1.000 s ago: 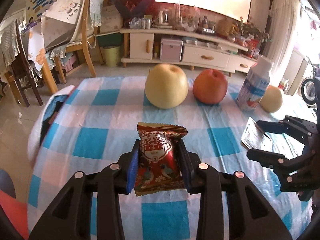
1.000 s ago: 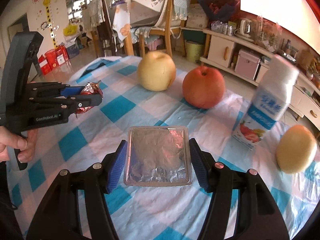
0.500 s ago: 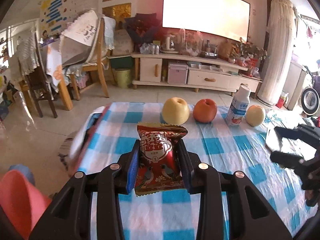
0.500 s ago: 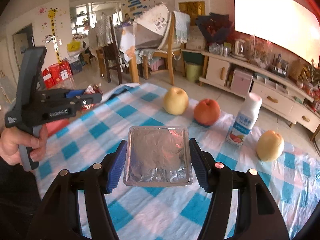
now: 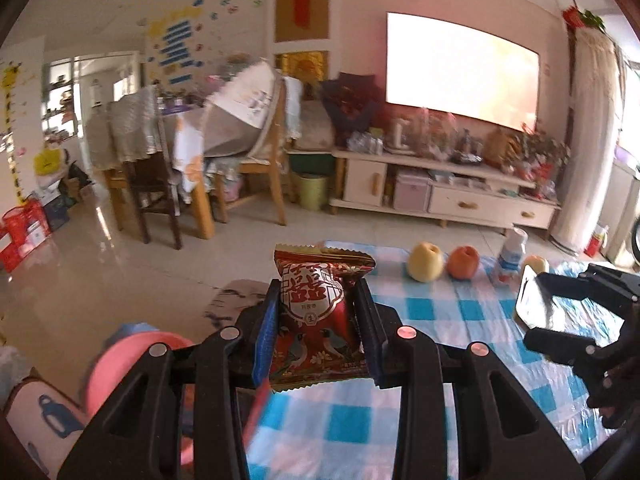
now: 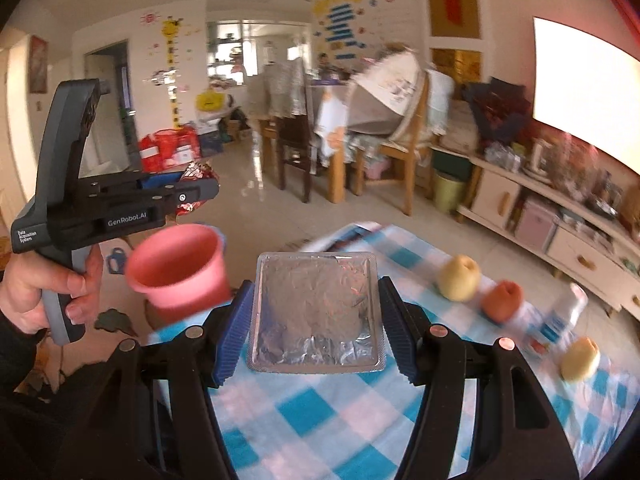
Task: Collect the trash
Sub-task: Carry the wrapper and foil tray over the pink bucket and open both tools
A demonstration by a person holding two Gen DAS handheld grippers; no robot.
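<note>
1. The left gripper [image 5: 318, 338] fills the lower centre of its view, jaws clamped on an upright red snack wrapper [image 5: 320, 316].
2. The right gripper [image 6: 316, 320] fills the lower centre of its view, jaws clamped on a flat silver foil pack [image 6: 316, 312].
3. A pink bin [image 6: 178, 270] sits at left of the right view, beside the checked bench [image 6: 288, 412].
4. Fruit [image 6: 458, 278] lies at right.

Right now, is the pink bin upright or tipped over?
Upright. In the right wrist view the pink bin stands beside the table's edge with its round mouth facing up; whether anything lies inside cannot be told.
</note>
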